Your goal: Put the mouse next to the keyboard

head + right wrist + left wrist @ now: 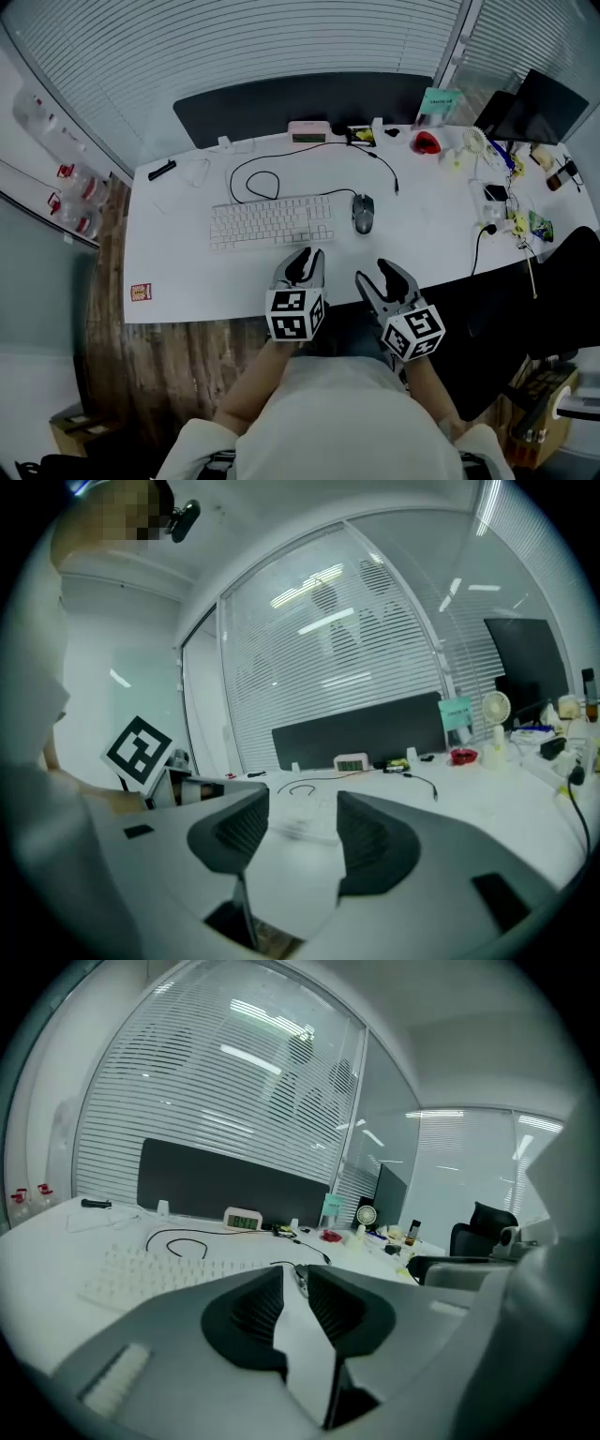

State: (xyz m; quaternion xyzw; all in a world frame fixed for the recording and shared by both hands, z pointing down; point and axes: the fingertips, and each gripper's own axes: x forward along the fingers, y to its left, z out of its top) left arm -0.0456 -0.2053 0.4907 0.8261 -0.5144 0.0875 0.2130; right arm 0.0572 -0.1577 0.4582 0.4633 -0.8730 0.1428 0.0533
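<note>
The dark grey mouse (363, 213) lies on the white desk (431, 234), just right of the white keyboard (272, 222) with a small gap between them. Both grippers hang over the desk's near edge, short of these two. My left gripper (305, 258) points at the keyboard's right end; its jaws stand a narrow gap apart with nothing between them. My right gripper (380, 272) is below the mouse, its jaws wide apart and empty. In the left gripper view the keyboard (141, 1274) shows to the left of the jaws (295, 1274). The right gripper view shows open jaws (302, 808) over bare desk.
A black cable (258, 178) loops behind the keyboard. Along the back edge stand a small clock (307, 131), a red object (427, 142), a white fan (475, 142) and a monitor (539, 105). A black marker (161, 170) lies at far left. A dark chair (562, 281) stands at right.
</note>
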